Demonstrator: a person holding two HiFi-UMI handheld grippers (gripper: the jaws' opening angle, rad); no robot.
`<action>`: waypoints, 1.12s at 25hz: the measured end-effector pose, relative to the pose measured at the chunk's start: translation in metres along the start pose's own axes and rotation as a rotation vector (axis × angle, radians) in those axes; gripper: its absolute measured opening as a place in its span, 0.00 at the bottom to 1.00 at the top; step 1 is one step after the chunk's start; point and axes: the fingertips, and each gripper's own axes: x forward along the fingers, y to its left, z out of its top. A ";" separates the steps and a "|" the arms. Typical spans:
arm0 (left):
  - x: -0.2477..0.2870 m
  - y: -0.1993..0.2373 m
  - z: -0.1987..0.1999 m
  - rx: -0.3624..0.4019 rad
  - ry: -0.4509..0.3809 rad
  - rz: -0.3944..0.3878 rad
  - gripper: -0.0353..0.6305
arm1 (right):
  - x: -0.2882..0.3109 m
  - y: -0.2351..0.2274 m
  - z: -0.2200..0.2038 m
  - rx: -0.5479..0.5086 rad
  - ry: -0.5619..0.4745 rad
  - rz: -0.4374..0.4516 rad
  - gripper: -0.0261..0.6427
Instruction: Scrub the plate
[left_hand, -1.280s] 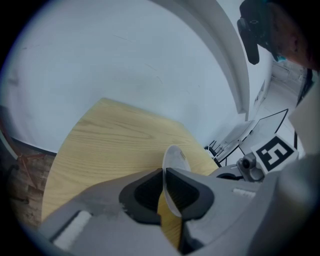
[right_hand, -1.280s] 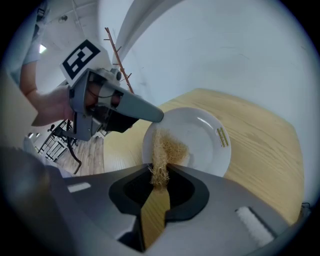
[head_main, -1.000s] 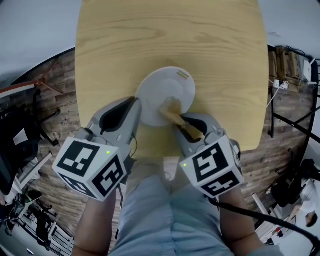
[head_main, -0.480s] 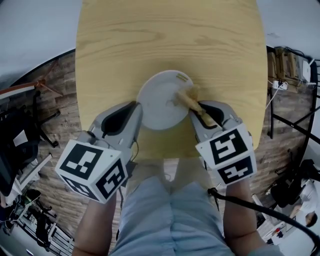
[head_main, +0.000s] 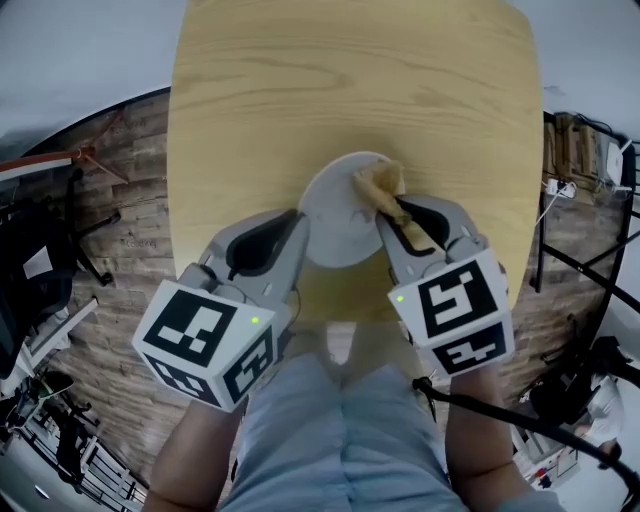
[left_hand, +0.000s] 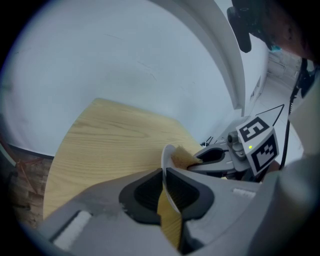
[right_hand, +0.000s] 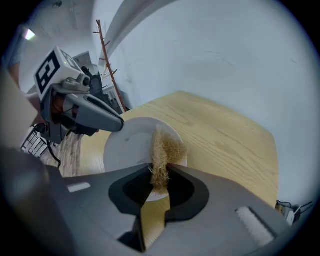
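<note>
A white plate (head_main: 338, 215) rests on the round wooden table (head_main: 350, 90), tilted up on its near side. My left gripper (head_main: 298, 228) is shut on the plate's near left rim; in the left gripper view the plate (left_hand: 167, 161) shows edge-on between the jaws. My right gripper (head_main: 393, 212) is shut on a tan fibrous scrubber (head_main: 378, 183), which lies on the plate's far right part. In the right gripper view the scrubber (right_hand: 162, 150) sticks out of the jaws onto the plate (right_hand: 125, 145), and the left gripper (right_hand: 111, 120) reaches in from the left.
The table's near edge runs just below the plate, above the person's lap (head_main: 340, 430). Brown plank floor surrounds the table. Black furniture (head_main: 30, 260) stands at the left, with cables and a stand (head_main: 590, 250) at the right.
The right gripper has carried the scrubber from the plate's middle toward its far right rim. The left gripper has kept its hold on the plate.
</note>
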 end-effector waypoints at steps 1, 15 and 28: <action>0.000 0.000 0.000 -0.003 -0.002 0.000 0.12 | 0.000 0.004 0.005 -0.012 -0.008 0.008 0.14; -0.001 0.012 0.005 -0.015 -0.022 0.024 0.12 | 0.006 0.050 -0.011 -0.048 0.015 0.133 0.14; -0.002 0.008 0.003 -0.006 -0.015 0.013 0.12 | -0.002 0.007 -0.019 -0.002 0.034 0.018 0.14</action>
